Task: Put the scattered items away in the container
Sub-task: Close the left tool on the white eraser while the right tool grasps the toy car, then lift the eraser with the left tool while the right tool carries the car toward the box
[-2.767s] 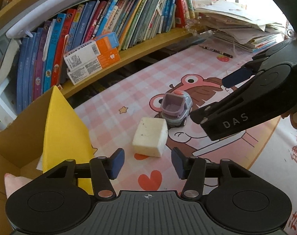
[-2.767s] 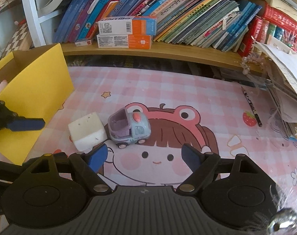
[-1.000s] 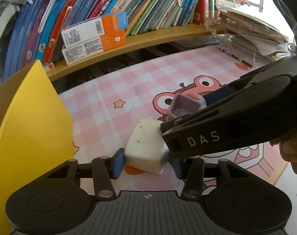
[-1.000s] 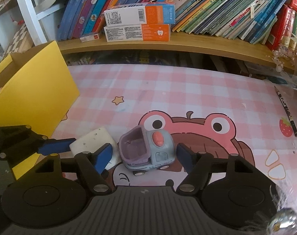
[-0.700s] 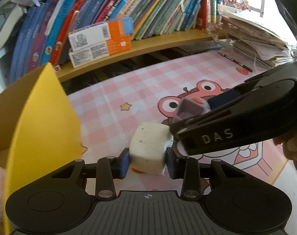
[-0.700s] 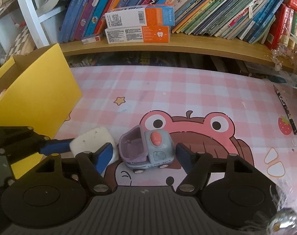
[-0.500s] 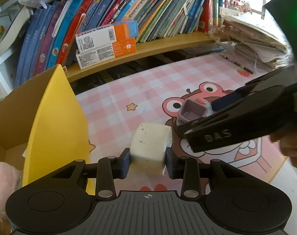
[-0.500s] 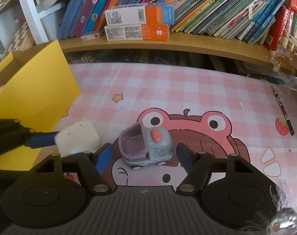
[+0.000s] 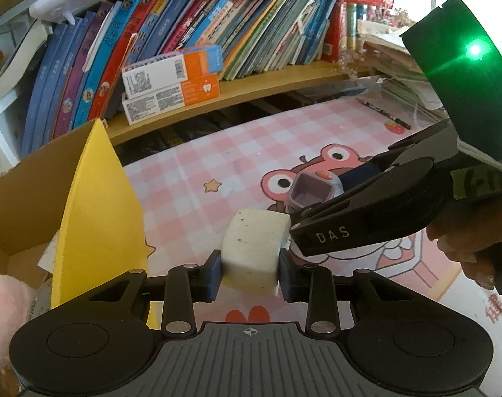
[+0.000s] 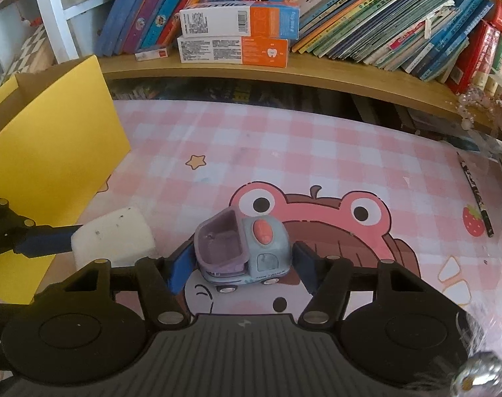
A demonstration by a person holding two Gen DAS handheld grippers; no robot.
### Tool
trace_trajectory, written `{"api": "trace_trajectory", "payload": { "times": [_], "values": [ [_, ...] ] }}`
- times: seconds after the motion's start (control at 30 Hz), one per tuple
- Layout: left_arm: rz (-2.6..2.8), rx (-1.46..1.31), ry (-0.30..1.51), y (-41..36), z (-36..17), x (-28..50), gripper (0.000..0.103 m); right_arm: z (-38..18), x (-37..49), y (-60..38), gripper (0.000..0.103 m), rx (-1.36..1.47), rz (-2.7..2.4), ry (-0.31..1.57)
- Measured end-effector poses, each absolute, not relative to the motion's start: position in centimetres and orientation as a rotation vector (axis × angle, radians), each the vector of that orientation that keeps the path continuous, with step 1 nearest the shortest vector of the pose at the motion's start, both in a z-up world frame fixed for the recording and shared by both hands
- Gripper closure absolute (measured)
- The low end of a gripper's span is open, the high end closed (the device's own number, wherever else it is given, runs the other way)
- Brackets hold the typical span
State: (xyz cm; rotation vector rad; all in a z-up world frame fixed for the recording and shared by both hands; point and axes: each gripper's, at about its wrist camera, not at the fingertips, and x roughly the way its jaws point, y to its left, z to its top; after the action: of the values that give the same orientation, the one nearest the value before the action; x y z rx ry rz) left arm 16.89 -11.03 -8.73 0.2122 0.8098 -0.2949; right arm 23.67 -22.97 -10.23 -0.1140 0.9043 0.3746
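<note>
Between the blue pads of the left gripper (image 9: 250, 273) sits a white speckled foam block (image 9: 255, 248), clamped on both sides and lifted off the pink checkered mat (image 9: 198, 178); in the right wrist view the same foam block (image 10: 113, 236) hangs on one blue finger above the mat, near the yellow box wall. Yellow cardboard box (image 9: 95, 205) stands just left of the left gripper, flaps up, brown inside; something pink and fluffy (image 9: 2, 297) shows at its near corner, can't tell what it is.

Right gripper (image 10: 242, 266) is low over the mat, pads on either side of a small toy truck (image 10: 242, 251), grey-blue cab, purple bed, orange button on top. Left pad touches or nearly touches the bed, right pad has a thin gap to the cab, so jaws are closing in but a firm clamp can't be confirmed. Truck wheels look to be on the mat, over the frog-hat cartoon print. From the left wrist view the toy truck (image 9: 312, 192) peeks out behind the right gripper's black body.

Wooden shelf (image 10: 317, 72) behind, packed with leaning books, two orange-white toothpaste boxes (image 10: 234, 38) stacked on it. Pencil (image 10: 474, 192) lies on the mat far right.
</note>
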Motion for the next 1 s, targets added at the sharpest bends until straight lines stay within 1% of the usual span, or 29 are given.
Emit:
{"api": "trace_trajectory", "payload": {
  "times": [0.33, 0.67, 1.0],
  "values": [
    [-0.332, 0.215, 0.752, -10.7, -6.0, 14.2, 0.071, -8.1, 20.5, -24.0, 0.041, -0.102, 0.352, 0.875],
    [-0.368, 0.213, 0.714, -9.2, -2.8, 9.4, 0.071, -5.3, 14.6, -24.9, 0.041, -0.087, 0.332, 0.841],
    [-0.341, 0.175, 0.684, -5.4, -0.9, 6.0, 0.072, -3.4, 10.2, -24.2, 0.042, -0.085, 0.309, 0.812]
  ]
}}
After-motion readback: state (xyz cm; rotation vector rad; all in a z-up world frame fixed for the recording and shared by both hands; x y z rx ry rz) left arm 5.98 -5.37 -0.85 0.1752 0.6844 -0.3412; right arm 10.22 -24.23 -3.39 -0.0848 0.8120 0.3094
